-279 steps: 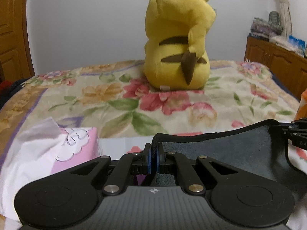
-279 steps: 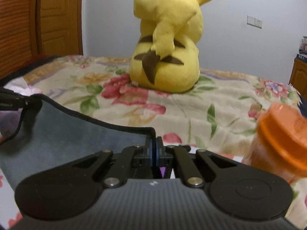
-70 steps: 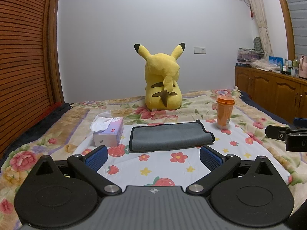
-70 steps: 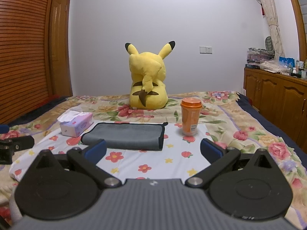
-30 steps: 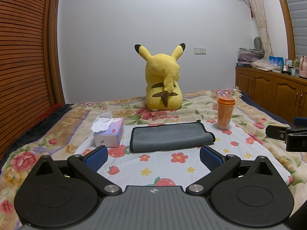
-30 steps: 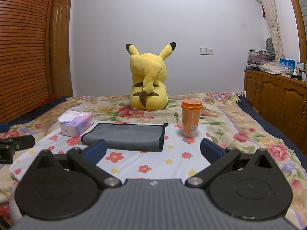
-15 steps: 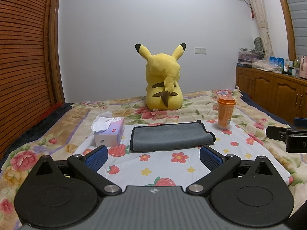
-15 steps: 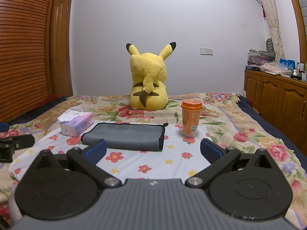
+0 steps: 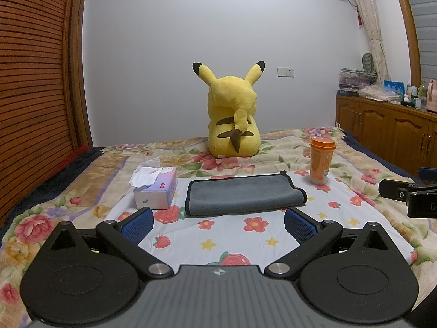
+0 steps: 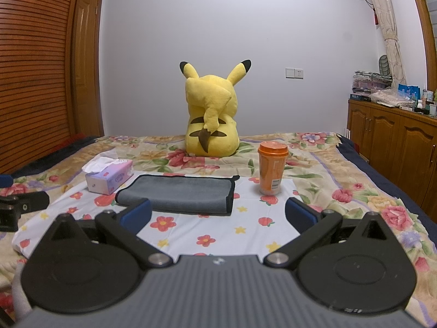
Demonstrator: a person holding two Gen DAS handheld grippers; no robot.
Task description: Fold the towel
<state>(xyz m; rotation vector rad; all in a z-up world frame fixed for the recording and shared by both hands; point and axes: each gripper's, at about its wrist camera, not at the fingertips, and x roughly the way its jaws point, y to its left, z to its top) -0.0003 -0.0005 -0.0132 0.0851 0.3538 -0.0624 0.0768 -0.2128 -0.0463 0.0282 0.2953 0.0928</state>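
A grey towel with black edging [image 9: 243, 195] lies folded flat on the white flowered sheet [image 9: 232, 235] in the middle of the bed; it also shows in the right wrist view [image 10: 180, 192]. My left gripper [image 9: 218, 224] is open and empty, held back from the towel's near edge. My right gripper [image 10: 218, 214] is open and empty, also well short of the towel. Part of the right gripper shows at the right edge of the left wrist view [image 9: 409, 196]. Part of the left gripper shows at the left edge of the right wrist view [image 10: 21, 205].
A tissue box [image 9: 155, 188] stands just left of the towel. An orange lidded cup [image 9: 321, 161] stands upright to its right. A yellow plush toy [image 9: 232, 120] sits behind. Wooden cabinets [image 9: 387, 134] line the right wall, a slatted wardrobe [image 9: 32, 95] the left.
Earlier both grippers were shut on the towel's corners close over the bed. Now both are open, empty and drawn back, and the towel lies folded. Over the last second nothing has visibly moved.
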